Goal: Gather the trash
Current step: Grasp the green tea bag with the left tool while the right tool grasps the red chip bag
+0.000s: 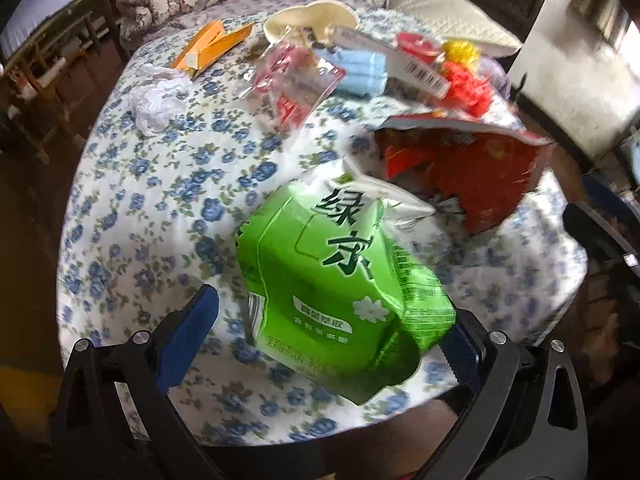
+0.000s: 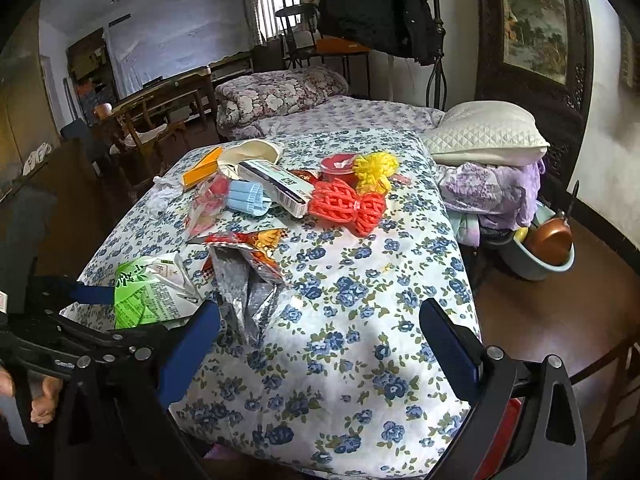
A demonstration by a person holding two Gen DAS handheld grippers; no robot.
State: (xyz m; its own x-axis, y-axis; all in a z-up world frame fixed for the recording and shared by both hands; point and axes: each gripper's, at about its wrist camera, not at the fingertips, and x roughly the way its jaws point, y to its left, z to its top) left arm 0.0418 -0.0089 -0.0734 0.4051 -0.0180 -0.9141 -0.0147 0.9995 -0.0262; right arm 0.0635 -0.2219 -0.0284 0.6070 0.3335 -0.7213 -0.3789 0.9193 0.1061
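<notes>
The left hand-held gripper point(image 1: 328, 336) had its blue fingers spread wide, with the green carton point(image 1: 340, 280) sitting crumpled between them, leaning against the right finger and clear of the left one. Whether it was truly pinched could not be told. The right hand-held gripper point(image 2: 320, 344) hung above the near corner of the floral bedspread point(image 2: 360, 360), spread and empty. Beyond the carton lay the torn red snack bag point(image 1: 472, 176), then the crumpled clear wrapper point(image 1: 292, 80). Farther back on the bed sat an orange box point(image 1: 208, 46) and a white tissue wad point(image 1: 156, 100).
</notes>
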